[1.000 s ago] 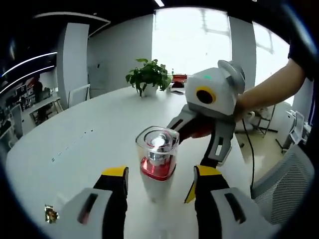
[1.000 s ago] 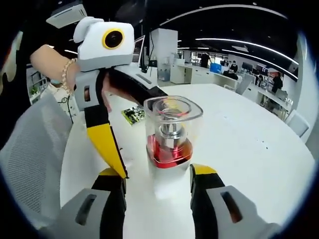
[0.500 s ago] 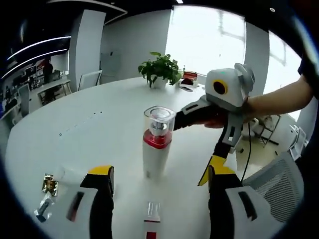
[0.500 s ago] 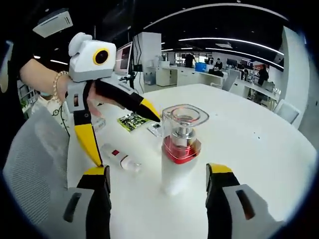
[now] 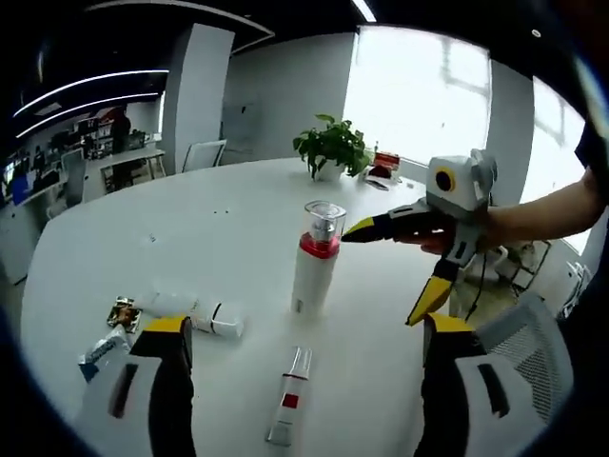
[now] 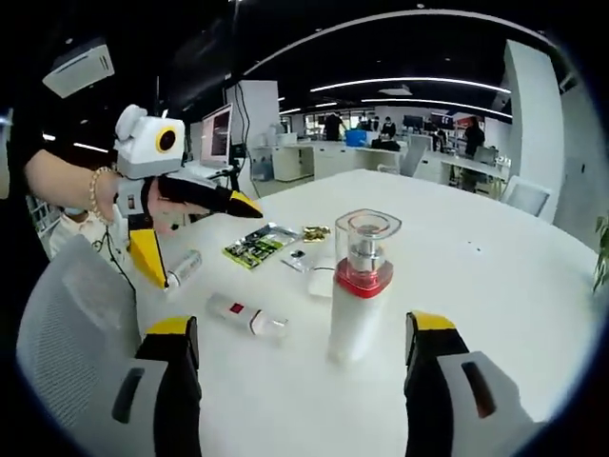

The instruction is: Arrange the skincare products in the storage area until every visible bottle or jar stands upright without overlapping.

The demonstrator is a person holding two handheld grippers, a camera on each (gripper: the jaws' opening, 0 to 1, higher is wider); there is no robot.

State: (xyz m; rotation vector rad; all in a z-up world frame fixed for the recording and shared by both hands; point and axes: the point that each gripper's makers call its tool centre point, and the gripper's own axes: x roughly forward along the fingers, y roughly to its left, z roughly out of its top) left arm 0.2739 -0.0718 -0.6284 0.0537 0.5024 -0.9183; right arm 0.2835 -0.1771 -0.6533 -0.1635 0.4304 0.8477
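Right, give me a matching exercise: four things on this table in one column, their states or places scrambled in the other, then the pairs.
Things:
1. pump bottle
2. small tube
3. white bottle
4. potted plant

States or places:
A. lying flat beside a few small packets
B. standing upright, clear cap over a red collar
C. at the far side of the table by the window
D. lying flat, red label, nearest the left gripper's jaws

Pairs: 1-B, 2-D, 3-A, 4-C
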